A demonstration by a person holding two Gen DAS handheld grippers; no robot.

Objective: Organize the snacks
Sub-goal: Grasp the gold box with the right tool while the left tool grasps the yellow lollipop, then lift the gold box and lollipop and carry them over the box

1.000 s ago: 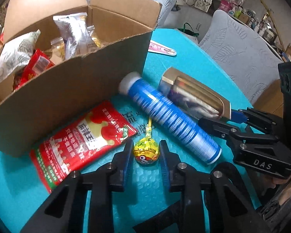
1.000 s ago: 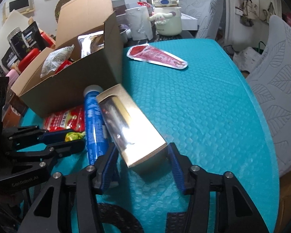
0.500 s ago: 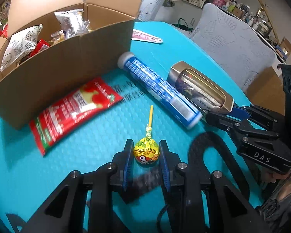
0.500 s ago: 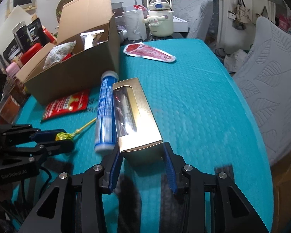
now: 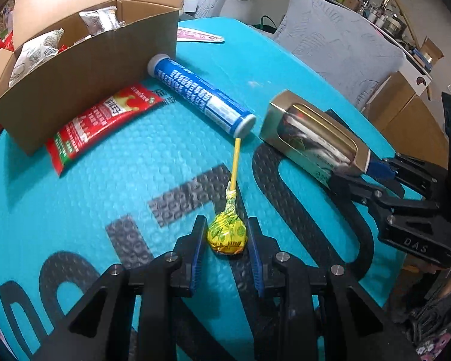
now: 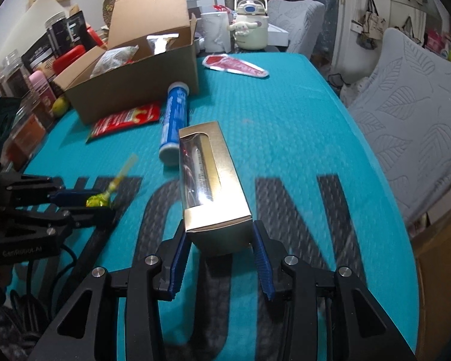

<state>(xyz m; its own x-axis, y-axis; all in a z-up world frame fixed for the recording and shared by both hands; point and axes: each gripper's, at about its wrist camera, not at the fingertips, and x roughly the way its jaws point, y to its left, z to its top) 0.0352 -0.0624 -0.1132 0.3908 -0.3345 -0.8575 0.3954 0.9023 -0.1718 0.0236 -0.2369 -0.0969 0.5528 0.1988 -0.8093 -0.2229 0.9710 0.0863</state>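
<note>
Snacks fill both of my claws: my left claw (image 5: pixel 227 240) is clamped on a yellow lollipop (image 5: pixel 227 234), its stick pointing ahead toward a blue tube (image 5: pixel 200 94). My right claw (image 6: pixel 219 249) grips 1 end of a gold box (image 6: pixel 209 180). Beyond them sits a cardboard box (image 5: pixel 84 60) on the counter (image 5: pixel 75 186).

Obstacles: cardboard box (image 6: pixel 141 72), blue tube (image 6: pixel 174 120) and red packet (image 6: pixel 126 120) crowding the table's (image 6: pixel 300 150) far left. Free room: bare teal surface right of the tube.
</note>
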